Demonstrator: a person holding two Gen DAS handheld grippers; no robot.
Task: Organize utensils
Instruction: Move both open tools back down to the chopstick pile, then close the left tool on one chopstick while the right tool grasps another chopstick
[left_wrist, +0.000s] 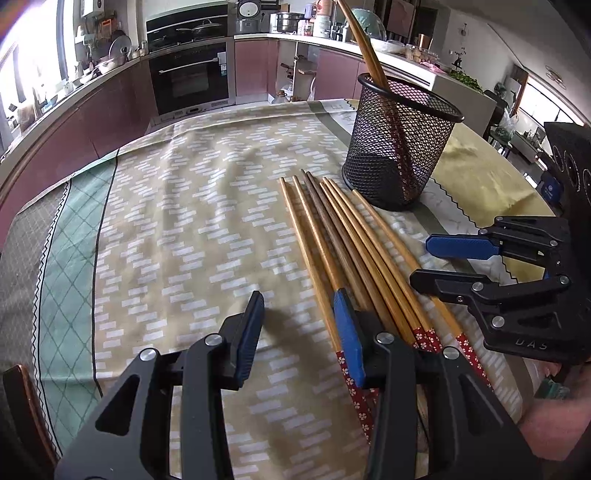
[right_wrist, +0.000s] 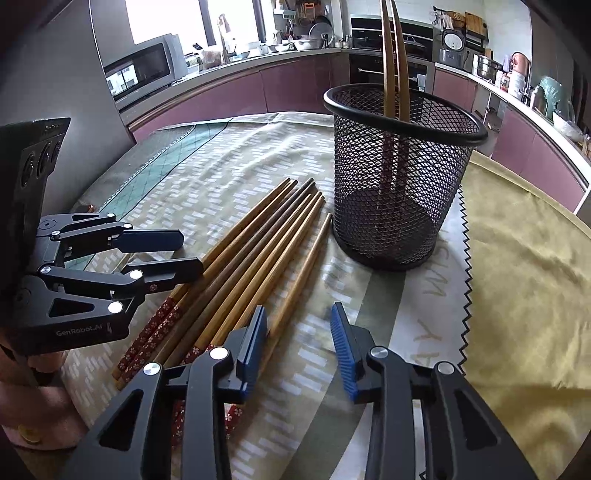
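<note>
A: Which step is it now?

B: On the table (left_wrist: 184, 221) two chopsticks already stand in the mesh holder (right_wrist: 402, 177). The loose chopsticks (right_wrist: 258, 236) lie beside it, so I think the next move is to pick one.

A: And the grippers?

B: The left gripper (left_wrist: 299, 332) and the right gripper (right_wrist: 299, 347) are both partly open and hold nothing.

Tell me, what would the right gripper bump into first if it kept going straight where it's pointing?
Probably the tablecloth: the open right gripper tilts down at bare cloth, with the nearest chopstick just left of its line. The mesh holder stands farther ahead, though depth is uncertain.
</note>
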